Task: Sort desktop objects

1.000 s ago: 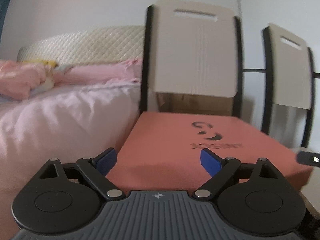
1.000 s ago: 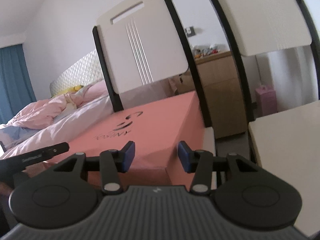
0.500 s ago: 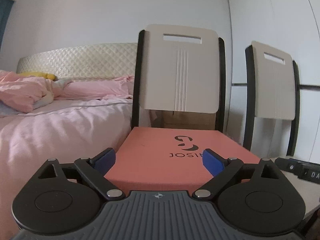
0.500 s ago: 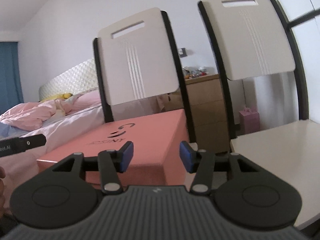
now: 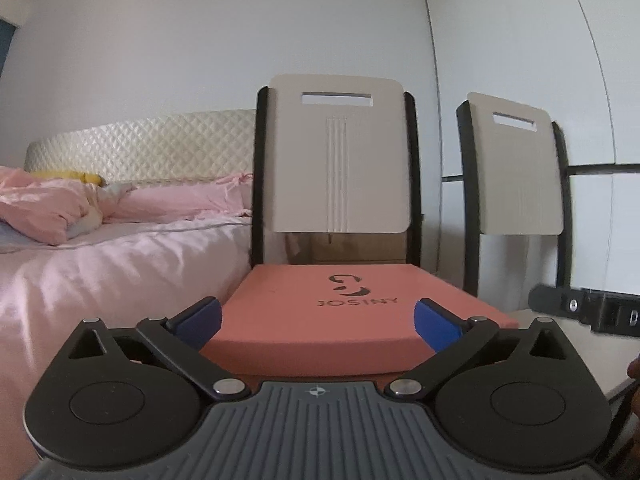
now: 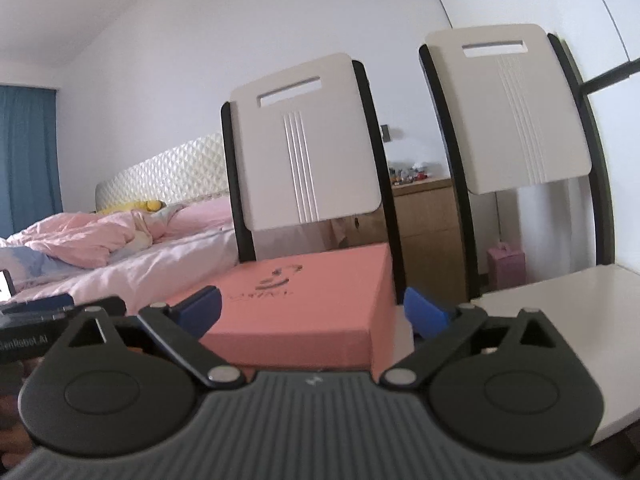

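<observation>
A flat salmon-pink box (image 5: 352, 304) printed "JOSINY" lies on a chair seat, straight ahead in the left wrist view. It also shows in the right wrist view (image 6: 312, 300). My left gripper (image 5: 318, 320) is open and empty, its blue pads level with the box's near edge. My right gripper (image 6: 312, 312) is open and empty, just short of the box's near right corner. The right gripper's body (image 5: 592, 310) shows at the right edge of the left wrist view, and the left gripper's body (image 6: 44, 320) shows at the left edge of the right wrist view.
Two white chair backs with black frames (image 5: 336, 160) (image 5: 516, 168) stand behind the box. A bed with pink bedding (image 5: 100, 264) is on the left. A white tabletop (image 6: 568, 320) lies at right. A wooden cabinet (image 6: 424, 232) stands behind the chairs.
Both grippers have drawn back from the box and levelled out. The right gripper's jaws have opened wider. The left gripper stays open.
</observation>
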`<control>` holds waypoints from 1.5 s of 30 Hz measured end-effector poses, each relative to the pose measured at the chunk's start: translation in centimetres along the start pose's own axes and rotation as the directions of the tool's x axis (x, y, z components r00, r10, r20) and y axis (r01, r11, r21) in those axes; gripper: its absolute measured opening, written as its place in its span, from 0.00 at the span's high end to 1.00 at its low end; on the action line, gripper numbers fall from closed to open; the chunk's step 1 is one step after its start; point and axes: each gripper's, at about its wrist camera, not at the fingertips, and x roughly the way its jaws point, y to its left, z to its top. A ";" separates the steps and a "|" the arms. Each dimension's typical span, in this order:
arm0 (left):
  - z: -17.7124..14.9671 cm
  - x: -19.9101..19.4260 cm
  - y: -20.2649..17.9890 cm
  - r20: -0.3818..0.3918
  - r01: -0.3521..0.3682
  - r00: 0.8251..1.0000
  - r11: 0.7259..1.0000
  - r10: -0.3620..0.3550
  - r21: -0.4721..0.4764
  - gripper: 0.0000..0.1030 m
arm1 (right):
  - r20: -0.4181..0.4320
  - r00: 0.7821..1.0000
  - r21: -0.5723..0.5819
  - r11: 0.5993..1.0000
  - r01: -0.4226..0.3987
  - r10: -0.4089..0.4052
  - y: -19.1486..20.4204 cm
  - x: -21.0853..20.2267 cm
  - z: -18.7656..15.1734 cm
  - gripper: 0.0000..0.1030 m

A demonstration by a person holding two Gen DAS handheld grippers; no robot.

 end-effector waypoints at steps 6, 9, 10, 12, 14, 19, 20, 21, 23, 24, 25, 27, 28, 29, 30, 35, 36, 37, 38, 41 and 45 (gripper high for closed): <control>-0.6 0.5 0.5 -0.003 -0.049 0.999 0.999 0.049 -0.012 0.00 | 0.020 0.998 -0.036 0.998 0.060 -0.059 1.0 -1.2 -1.0 0.00; -1.0 1.6 0.8 -0.046 -0.087 0.995 0.996 0.086 -0.018 0.00 | 0.011 0.996 -0.047 0.995 0.084 -0.083 1.4 -1.5 -1.6 0.00; -1.0 1.8 0.9 -0.049 -0.097 0.994 0.995 0.096 -0.024 0.00 | 0.008 0.996 -0.059 0.994 0.089 -0.088 1.6 -1.5 -1.8 0.00; -1.1 1.9 1.0 -0.054 -0.108 0.993 0.994 0.106 -0.033 0.00 | 0.011 0.996 -0.086 0.992 0.094 -0.093 1.9 -1.5 -1.9 0.00; -1.1 1.9 1.2 -0.059 -0.106 0.993 0.993 0.104 -0.043 0.00 | 0.011 0.996 -0.097 0.991 0.093 -0.092 2.0 -1.4 -2.0 0.00; -1.4 2.2 1.2 -0.077 -0.112 0.991 0.993 0.108 -0.046 0.00 | 0.006 0.994 -0.087 0.990 0.109 -0.109 1.8 -1.0 -2.0 0.00; -1.5 2.3 1.2 -0.079 -0.113 0.991 0.993 0.109 -0.044 0.00 | 0.007 0.993 -0.085 0.990 0.114 -0.114 1.8 -1.0 -2.0 0.00; -1.5 2.3 1.2 -0.078 -0.109 0.991 0.993 0.105 -0.039 0.00 | 0.006 0.993 -0.083 0.990 0.116 -0.116 1.8 -0.9 -2.0 0.00; -1.6 2.2 1.1 -0.078 -0.107 0.991 0.994 0.104 -0.033 0.00 | 0.003 0.993 -0.080 0.990 0.118 -0.118 1.8 -0.7 -2.1 0.00; -1.6 2.2 1.1 -0.078 -0.106 0.992 0.994 0.103 -0.032 0.00 | 0.001 0.993 -0.082 0.990 0.117 -0.117 1.8 -0.6 -2.1 0.00; -1.6 2.2 1.1 -0.079 -0.107 0.991 0.994 0.104 -0.032 0.00 | -0.001 0.993 -0.084 0.990 0.116 -0.116 1.9 -0.5 -2.1 0.00; -1.6 2.2 1.1 -0.079 -0.110 0.991 0.993 0.107 -0.030 0.00 | -0.007 0.994 -0.083 0.991 0.105 -0.106 1.9 -0.4 -2.2 0.00; -1.7 2.3 1.0 -0.078 -0.112 0.991 0.993 0.110 -0.025 0.00 | -0.010 0.995 -0.082 0.992 0.099 -0.101 1.9 -0.3 -2.2 0.00; -1.7 2.3 1.0 -0.077 -0.114 0.991 0.993 0.112 -0.021 0.00 | -0.010 0.995 -0.081 0.992 0.101 -0.102 1.9 -0.3 -2.2 0.00; -1.8 2.3 0.9 -0.075 -0.116 0.991 0.993 0.115 -0.016 0.00 | -0.011 0.995 -0.081 0.992 0.102 -0.103 1.9 -0.3 -2.2 0.00; -2.0 2.0 0.2 -0.055 -0.112 0.992 0.994 0.112 0.005 0.00 | -0.031 0.992 -0.074 0.990 0.117 -0.119 1.7 -0.3 -2.1 0.00; -2.0 2.0 0.1 -0.055 -0.110 0.992 0.994 0.111 0.008 0.00 | -0.032 0.992 -0.073 0.990 0.119 -0.121 1.7 -0.4 -2.1 0.00; -2.0 2.0 -0.1 -0.055 -0.108 0.993 0.994 0.108 0.012 0.00 | -0.031 0.992 -0.073 0.990 0.122 -0.124 1.7 -0.5 -2.1 0.00; -2.1 2.0 -0.2 -0.055 -0.105 0.993 0.994 0.105 0.018 0.00 | -0.031 0.991 -0.072 0.990 0.125 -0.128 1.7 -0.6 -2.1 0.00; -2.2 2.0 -0.5 -0.060 -0.104 0.993 0.994 0.105 0.029 0.00 | -0.027 0.991 -0.063 0.989 0.130 -0.132 1.5 -1.0 -2.0 0.00; -2.2 2.0 -0.5 -0.059 -0.105 0.993 0.994 0.106 0.023 0.00 | -0.023 0.989 -0.061 0.988 0.142 -0.143 1.3 -1.2 -1.9 0.00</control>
